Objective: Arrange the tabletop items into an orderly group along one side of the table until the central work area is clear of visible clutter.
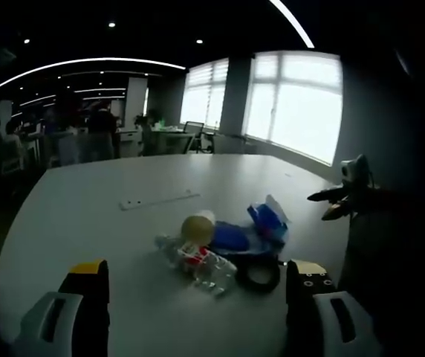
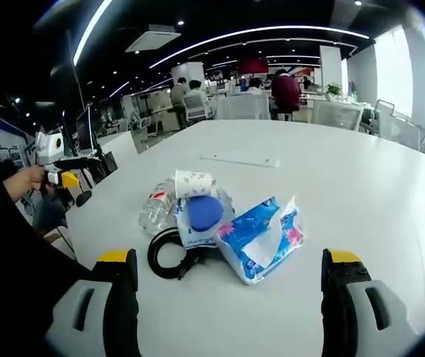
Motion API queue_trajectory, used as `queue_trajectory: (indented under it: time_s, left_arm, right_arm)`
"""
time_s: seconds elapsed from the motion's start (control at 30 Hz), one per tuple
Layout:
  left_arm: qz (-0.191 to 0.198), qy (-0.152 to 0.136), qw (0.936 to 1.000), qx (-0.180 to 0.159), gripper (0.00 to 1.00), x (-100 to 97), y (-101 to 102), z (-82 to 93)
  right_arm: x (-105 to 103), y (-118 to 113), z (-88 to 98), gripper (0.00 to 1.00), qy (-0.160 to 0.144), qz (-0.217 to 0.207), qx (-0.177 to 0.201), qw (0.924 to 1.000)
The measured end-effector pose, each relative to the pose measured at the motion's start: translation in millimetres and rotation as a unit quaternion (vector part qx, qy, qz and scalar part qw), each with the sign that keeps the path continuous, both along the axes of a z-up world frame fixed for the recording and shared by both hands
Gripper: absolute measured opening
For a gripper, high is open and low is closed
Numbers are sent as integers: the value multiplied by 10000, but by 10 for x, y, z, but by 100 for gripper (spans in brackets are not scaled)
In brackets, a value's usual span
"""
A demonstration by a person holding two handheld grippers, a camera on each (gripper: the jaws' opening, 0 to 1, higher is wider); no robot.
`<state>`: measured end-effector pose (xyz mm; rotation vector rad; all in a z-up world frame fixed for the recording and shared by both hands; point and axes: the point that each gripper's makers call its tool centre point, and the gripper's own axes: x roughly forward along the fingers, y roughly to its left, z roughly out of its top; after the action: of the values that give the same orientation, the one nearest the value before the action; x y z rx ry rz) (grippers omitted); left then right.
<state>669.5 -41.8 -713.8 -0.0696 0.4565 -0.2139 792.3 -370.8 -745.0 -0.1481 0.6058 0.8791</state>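
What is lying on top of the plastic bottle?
A paper cup lies on its side across the plastic bottle, beside a blue lid. The bottle's far end is hidden under them.

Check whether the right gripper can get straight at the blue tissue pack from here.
Probably yes. The right gripper is open, and the blue tissue pack lies just ahead between its jaws, with bare table between; only the black ring sits beside it.
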Motion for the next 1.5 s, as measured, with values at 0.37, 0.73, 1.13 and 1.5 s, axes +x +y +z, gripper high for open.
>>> queue_trajectory:
  time_s: [0.37,0.73,1.13,1.5]
  left_arm:
    - [-26,30,10000,5,99,1,-18,-17]
    - [-110,65,9999,-7,100,20,-57,-34]
    - [-102,65,9999,-41,100,25,-45,-18]
    - [-194,92,9998,-47,99,76,-38,-9]
  right_arm:
    - [5,2,-19,100,31,6,-22,10000]
    - [-2,-3,-1,100,5,-3,-5,10000]
    - [-31,2,-18,100,38,31,-42,10000]
    - [-28,-5,-13,100,45,32,-21,10000]
